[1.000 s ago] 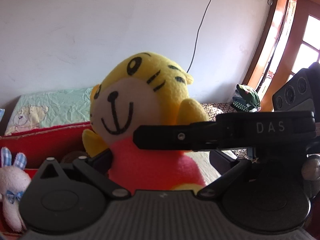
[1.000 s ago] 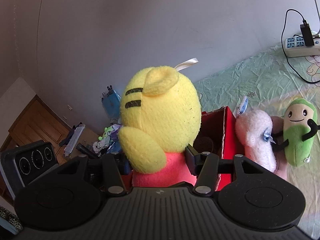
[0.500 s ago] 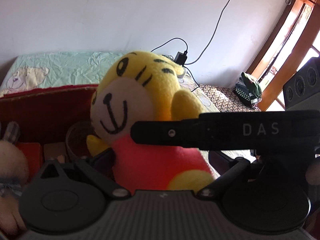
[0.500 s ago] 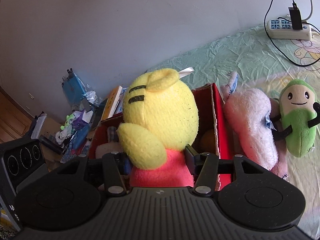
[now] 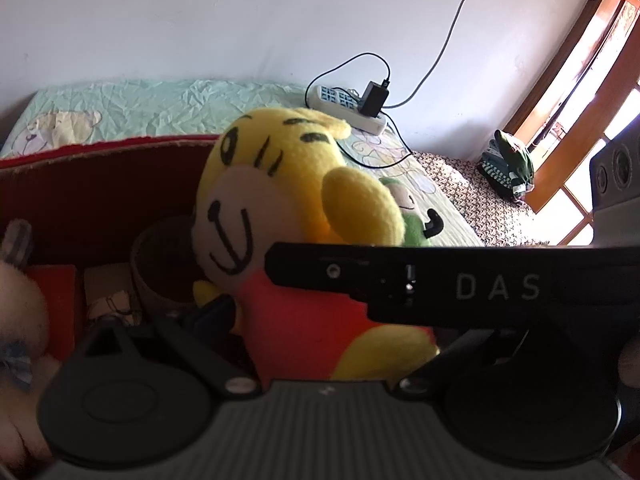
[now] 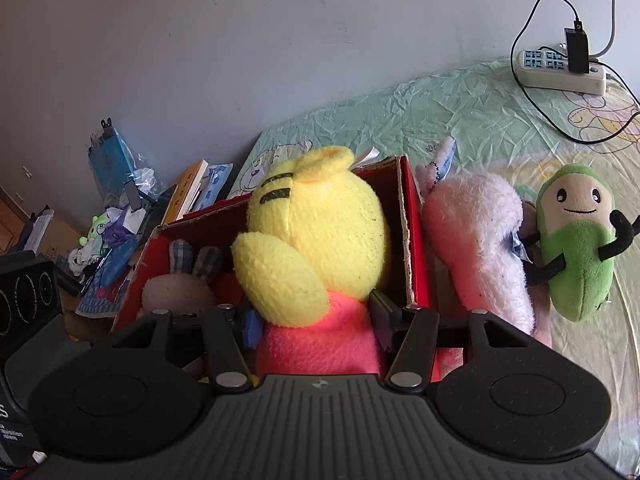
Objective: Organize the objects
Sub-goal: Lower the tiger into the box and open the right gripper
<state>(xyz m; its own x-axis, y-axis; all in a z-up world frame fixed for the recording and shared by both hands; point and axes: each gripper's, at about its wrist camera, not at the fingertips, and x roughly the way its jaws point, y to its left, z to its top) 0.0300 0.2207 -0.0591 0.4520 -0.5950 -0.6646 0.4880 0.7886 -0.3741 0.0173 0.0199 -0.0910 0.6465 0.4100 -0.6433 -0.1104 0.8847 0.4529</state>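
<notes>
A yellow tiger plush [image 5: 280,200] in a pink shirt is held between both grippers, over the open red box [image 6: 408,240]. My left gripper [image 5: 320,320] is shut on its pink body from the front. My right gripper [image 6: 316,316] is shut on its body from behind; that view shows the back of its head [image 6: 320,232]. The right gripper's black bar [image 5: 440,284] crosses the left view. Inside the box lie a pale bunny plush [image 6: 180,284] and a dark cup [image 5: 160,264].
A pink plush [image 6: 480,240] and a green bean plush [image 6: 576,240] lie on the green sheet right of the box. A power strip with charger [image 6: 560,68] sits by the wall. Books and clutter [image 6: 128,216] lie left of the bed.
Both grippers have lowered the tiger plush toward the red box. The views tilted down, so the box interior and the bed now show more.
</notes>
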